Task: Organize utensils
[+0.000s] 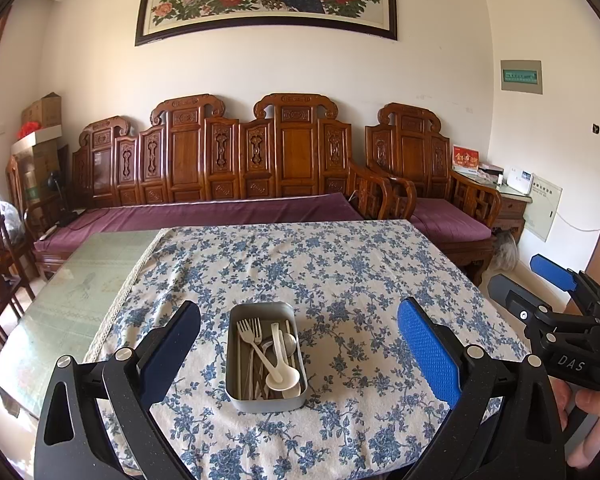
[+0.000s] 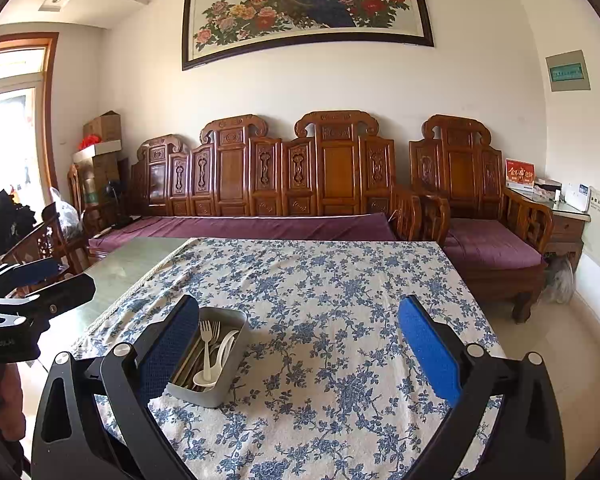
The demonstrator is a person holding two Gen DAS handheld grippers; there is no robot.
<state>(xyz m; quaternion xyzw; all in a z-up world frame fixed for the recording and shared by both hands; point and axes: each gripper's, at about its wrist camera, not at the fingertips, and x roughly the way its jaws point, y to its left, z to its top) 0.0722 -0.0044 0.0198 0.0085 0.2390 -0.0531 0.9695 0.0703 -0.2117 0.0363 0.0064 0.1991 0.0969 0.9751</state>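
Hovering above a table covered with a blue-flowered tablecloth (image 1: 340, 272), two hand-held grippers face a metal tin (image 1: 265, 356) that stands near the table's front edge. The left gripper (image 1: 300, 352) has its fingers spread wide and empty, with the tin directly between them in its own camera view. The right gripper (image 2: 300, 360) is likewise spread wide and holds nothing; from its view the tin sits off to the left, partly hidden behind its left finger. Inside the tin lie the utensils: a pale plastic fork (image 1: 254, 340), a white spoon (image 1: 282, 368), what look like chopsticks along the left wall, and other pale pieces too tangled to tell apart. Everything visible already rests in the tin, and no utensil shows on the cloth. That fits a tidy-up just completed, or a tin whose jumbled contents are about to be sorted; the views do not settle which. If a piece must be handled, it would be wise to lower one gripper straight down over a single handle, pinch near its middle, and lift slowly so that crossed pieces do not drag along. The tin looks light, so steadying its wall with the other gripper would likely prevent sliding.
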